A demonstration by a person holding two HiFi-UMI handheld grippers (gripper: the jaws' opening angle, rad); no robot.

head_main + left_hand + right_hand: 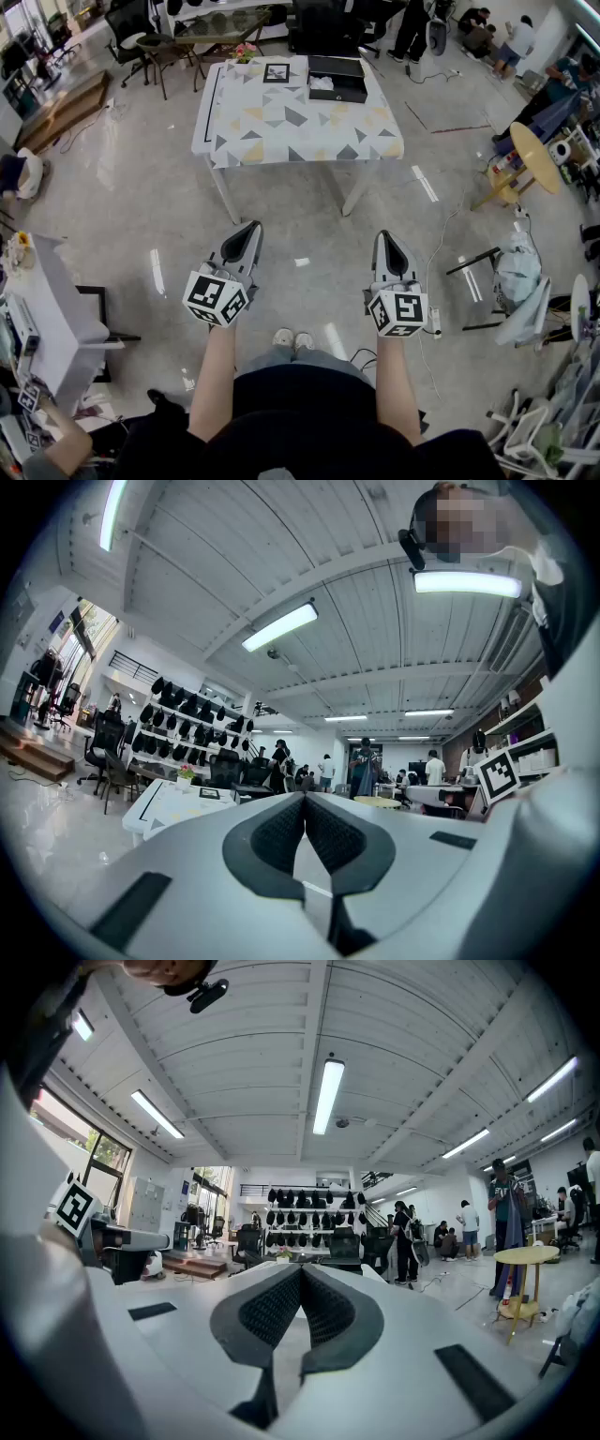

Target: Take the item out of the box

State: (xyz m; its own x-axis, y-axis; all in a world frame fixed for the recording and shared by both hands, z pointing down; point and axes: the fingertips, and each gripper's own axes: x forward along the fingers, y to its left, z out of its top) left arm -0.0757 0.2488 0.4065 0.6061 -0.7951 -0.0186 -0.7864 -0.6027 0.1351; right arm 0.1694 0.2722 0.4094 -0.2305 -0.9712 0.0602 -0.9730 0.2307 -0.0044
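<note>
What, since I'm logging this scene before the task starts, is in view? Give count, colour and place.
table: one, white cloth with grey and yellow triangles, on the floor ahead
box: one, black, open, far right part of the table
item: one, white, inside the box
marker card: one, black and white, on the table left of the box
flowers: one bunch, pink, table's far edge
round table: one, yellowish, at the right
shoes: two, white, on the floor below
left gripper: one, grey, shut, empty
right gripper: one, grey, shut, empty
</note>
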